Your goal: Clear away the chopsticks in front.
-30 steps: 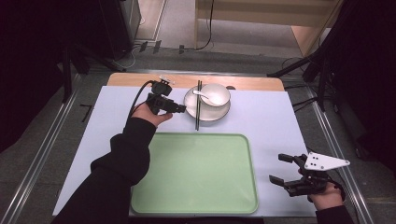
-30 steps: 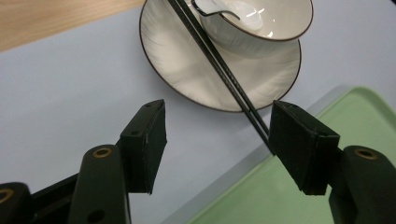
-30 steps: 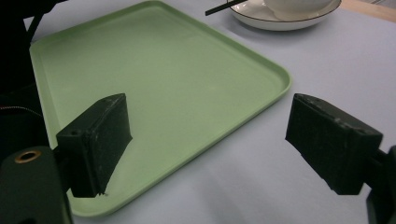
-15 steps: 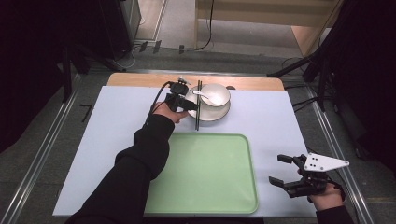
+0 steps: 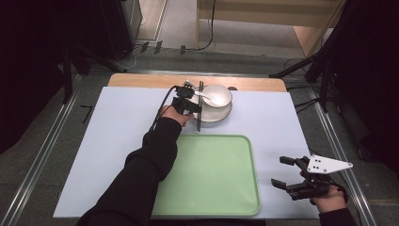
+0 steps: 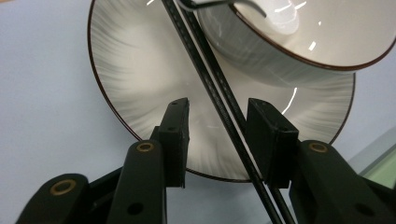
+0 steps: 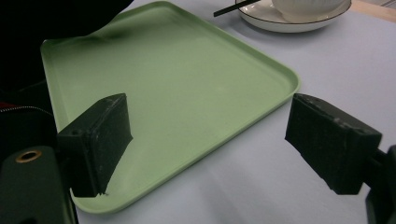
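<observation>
Since the earlier frames the left gripper (image 5: 194, 109) has been carried across to the plate (image 5: 225, 114) and lowered, and its jaws have just been closing around the pair of black chopsticks (image 6: 219, 105); a gap is seen on both sides in the left gripper view, so nothing is yet pinched. Nearest, the right gripper (image 5: 287, 172) is held low at the table's near right corner with its jaws spread wide on nothing, just beside the empty green tray (image 5: 207, 174). Beyond the tray, the chopsticks are laid across the plate's left part, their near tips overhanging the rim towards the tray, and they run close past the white bowl (image 5: 216, 95) standing on the plate with a spoon (image 5: 205, 96) in it. The sticks are judged light, stiff, thin and slippery, apt to roll or splay apart; hold is best taken across both together near the middle. The bowl's wall stands in the way and the crockery is fragile
</observation>
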{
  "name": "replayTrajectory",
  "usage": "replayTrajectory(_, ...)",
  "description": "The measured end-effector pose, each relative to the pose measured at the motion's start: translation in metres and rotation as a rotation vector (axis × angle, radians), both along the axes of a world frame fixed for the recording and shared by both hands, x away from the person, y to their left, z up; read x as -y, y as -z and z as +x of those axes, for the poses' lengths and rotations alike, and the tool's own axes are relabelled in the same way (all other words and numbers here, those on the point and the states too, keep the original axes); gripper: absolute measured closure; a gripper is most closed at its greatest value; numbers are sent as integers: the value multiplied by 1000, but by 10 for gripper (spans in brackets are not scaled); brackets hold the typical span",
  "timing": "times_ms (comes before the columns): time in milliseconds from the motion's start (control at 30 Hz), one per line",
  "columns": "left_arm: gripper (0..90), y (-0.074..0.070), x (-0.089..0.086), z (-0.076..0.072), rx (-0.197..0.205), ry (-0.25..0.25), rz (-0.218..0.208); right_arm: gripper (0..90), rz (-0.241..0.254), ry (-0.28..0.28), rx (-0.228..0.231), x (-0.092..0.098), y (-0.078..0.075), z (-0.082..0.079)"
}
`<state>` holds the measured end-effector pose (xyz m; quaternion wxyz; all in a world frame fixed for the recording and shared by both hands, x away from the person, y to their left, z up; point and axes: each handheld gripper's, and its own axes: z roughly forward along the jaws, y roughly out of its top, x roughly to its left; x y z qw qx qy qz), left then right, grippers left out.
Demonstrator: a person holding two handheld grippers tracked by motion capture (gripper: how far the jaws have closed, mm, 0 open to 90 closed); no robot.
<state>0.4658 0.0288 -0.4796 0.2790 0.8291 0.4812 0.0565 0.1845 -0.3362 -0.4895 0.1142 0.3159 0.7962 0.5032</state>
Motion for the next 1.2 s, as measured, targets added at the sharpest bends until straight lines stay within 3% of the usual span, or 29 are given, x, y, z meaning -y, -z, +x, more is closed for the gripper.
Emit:
replayTrajectory(200, 685, 5, 0, 3, -20, -27, 2, 147, -1, -1, 2, 0, 0, 0)
replayTrajectory(400, 783, 15, -6, 10, -104, -130, -98, 148, -3, -7, 0, 0, 1, -1)
replayTrajectory(633, 858, 17, -8, 12, -115, -186, -132, 148, -10, -13, -1, 0, 1, -1)
replayTrajectory(900, 860, 10, -16, 14, -128, -200, -167, 148, -9, -12, -3, 1, 1, -2)
replayTrajectory(1200, 860, -14, -48, 13, -135, -186, -213, 152, 1, -9, 0, 3, 2, -2)
